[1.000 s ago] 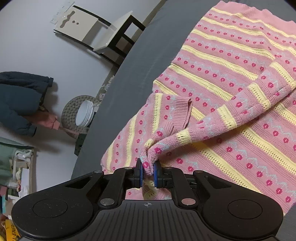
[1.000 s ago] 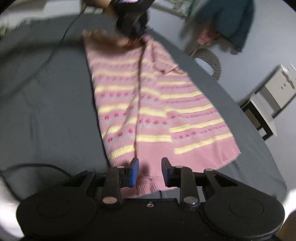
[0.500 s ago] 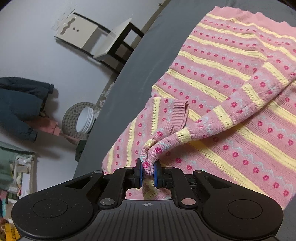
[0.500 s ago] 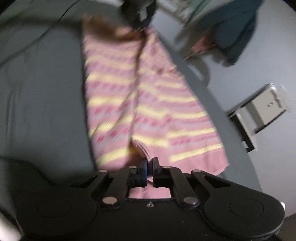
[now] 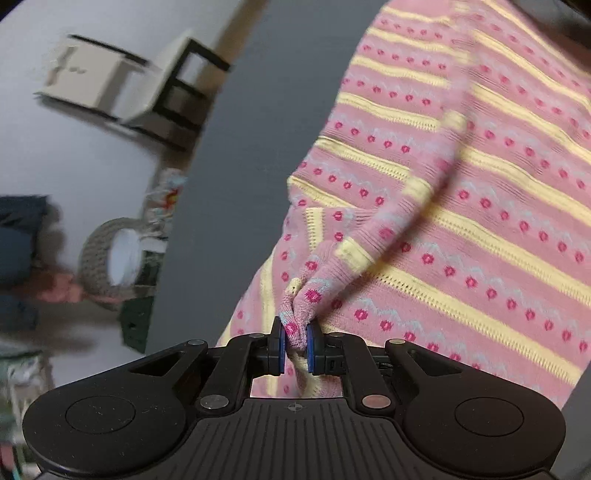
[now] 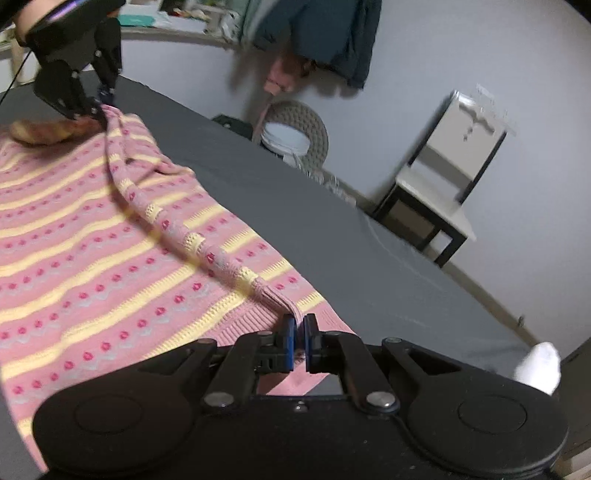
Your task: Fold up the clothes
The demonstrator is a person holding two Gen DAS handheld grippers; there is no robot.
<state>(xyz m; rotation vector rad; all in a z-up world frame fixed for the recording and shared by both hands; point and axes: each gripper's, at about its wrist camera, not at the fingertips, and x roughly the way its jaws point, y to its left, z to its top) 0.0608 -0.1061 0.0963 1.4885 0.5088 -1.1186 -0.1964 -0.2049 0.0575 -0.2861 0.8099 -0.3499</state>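
A pink knitted sweater [image 5: 480, 206] with yellow stripes and red dots lies flat on a dark grey surface [image 5: 243, 155]. My left gripper [image 5: 295, 338] is shut on a bunch of the sweater near the shoulder end of its sleeve [image 5: 417, 206]. The sleeve [image 6: 192, 240] is stretched taut and lifted above the sweater body [image 6: 74, 251]. My right gripper [image 6: 299, 332] is shut on the sleeve's ribbed cuff [image 6: 280, 301]. In the right wrist view the left gripper [image 6: 99, 107] shows at the far end of the sleeve.
The grey surface [image 6: 332, 236] extends past the sweater's edge. Beyond it stand a white-and-black chair [image 6: 443, 184], a woven basket with a white bucket [image 6: 295, 133], and dark clothing hanging on the wall [image 6: 325, 33]. A white sock-like item [image 6: 539, 363] lies at right.
My right gripper shut on the sleeve cuff and lifted it, pulling the sleeve taut. The left gripper kept its hold and shifted with the cloth; both views swung.
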